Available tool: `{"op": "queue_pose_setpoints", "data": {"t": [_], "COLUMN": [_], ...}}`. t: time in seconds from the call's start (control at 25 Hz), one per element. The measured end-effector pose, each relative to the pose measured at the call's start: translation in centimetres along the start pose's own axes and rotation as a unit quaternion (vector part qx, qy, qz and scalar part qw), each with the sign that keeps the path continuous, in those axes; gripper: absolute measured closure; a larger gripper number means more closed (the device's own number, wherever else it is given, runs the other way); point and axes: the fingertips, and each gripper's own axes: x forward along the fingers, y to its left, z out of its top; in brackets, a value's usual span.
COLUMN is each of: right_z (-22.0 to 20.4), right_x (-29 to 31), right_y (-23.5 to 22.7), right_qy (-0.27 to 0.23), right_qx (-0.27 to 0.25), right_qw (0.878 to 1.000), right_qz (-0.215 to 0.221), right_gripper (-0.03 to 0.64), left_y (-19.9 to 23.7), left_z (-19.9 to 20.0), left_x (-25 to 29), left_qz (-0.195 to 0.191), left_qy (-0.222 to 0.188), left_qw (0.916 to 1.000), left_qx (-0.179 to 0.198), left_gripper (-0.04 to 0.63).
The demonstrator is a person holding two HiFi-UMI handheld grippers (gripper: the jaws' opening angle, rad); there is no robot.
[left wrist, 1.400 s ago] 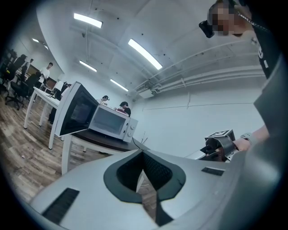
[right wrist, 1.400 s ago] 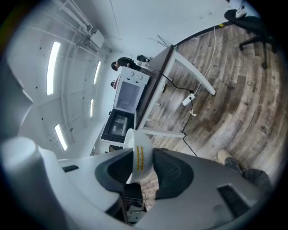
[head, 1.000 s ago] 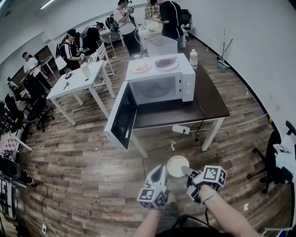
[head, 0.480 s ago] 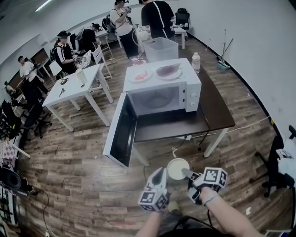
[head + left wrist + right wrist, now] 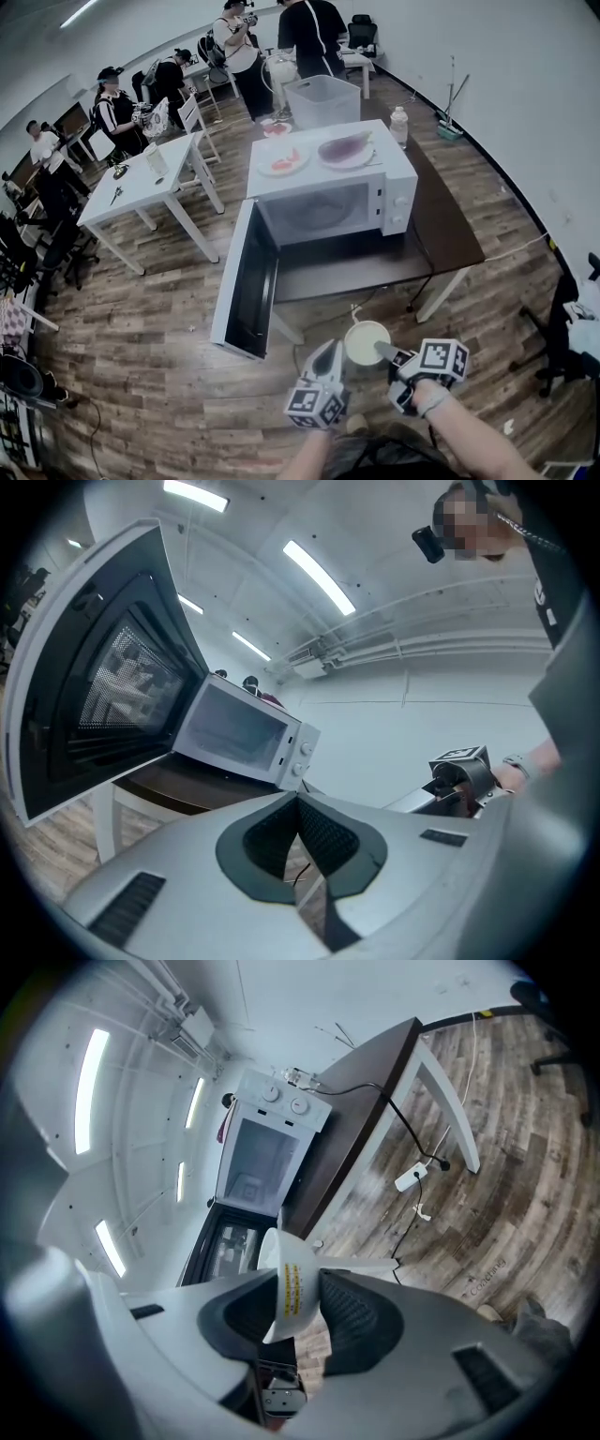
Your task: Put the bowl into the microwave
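A white microwave [image 5: 328, 202] stands on a dark brown table [image 5: 441, 220], its door [image 5: 248, 281] swung wide open toward me on the left. My right gripper [image 5: 382, 351] is shut on the rim of a white bowl [image 5: 364, 339], held in the air in front of the table. In the right gripper view the bowl [image 5: 289, 1297], with a yellow printed strip, sits pinched between the pads, and the microwave's cavity [image 5: 262, 1162] lies ahead. My left gripper [image 5: 328, 351] hovers just left of the bowl, shut and empty; its view shows the microwave [image 5: 239, 733] and the door [image 5: 103, 696].
Two plates of food [image 5: 319, 155] lie on top of the microwave. A bottle [image 5: 400, 125] and a clear bin [image 5: 323, 98] stand behind it. White tables [image 5: 141, 183] and several people are at the back left. A cable [image 5: 356, 309] hangs under the table, and a chair [image 5: 572, 328] stands at right.
Both grippers and the bowl have moved toward the microwave, which now looks larger and nearer. The grip on the bowl is unchanged.
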Motion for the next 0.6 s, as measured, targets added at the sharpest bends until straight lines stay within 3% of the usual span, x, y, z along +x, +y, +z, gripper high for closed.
{"op": "queue_pose_setpoints", "data": {"t": [0.6], "right_z": [2.4], "right_x": [4.9], "right_y": [0.9], "right_qy": [0.022], "right_qx": [-0.006], "right_qw": [1.000], "right_qz": [-0.001], "right_gripper": [0.486], "left_y": [4.1], "left_z": [1.5], "left_x": [1.8], "left_qz": [0.035], "left_qy": [-0.010], "left_qw": [0.9993], "left_qx": [0.005], "left_gripper": [0.595]}}
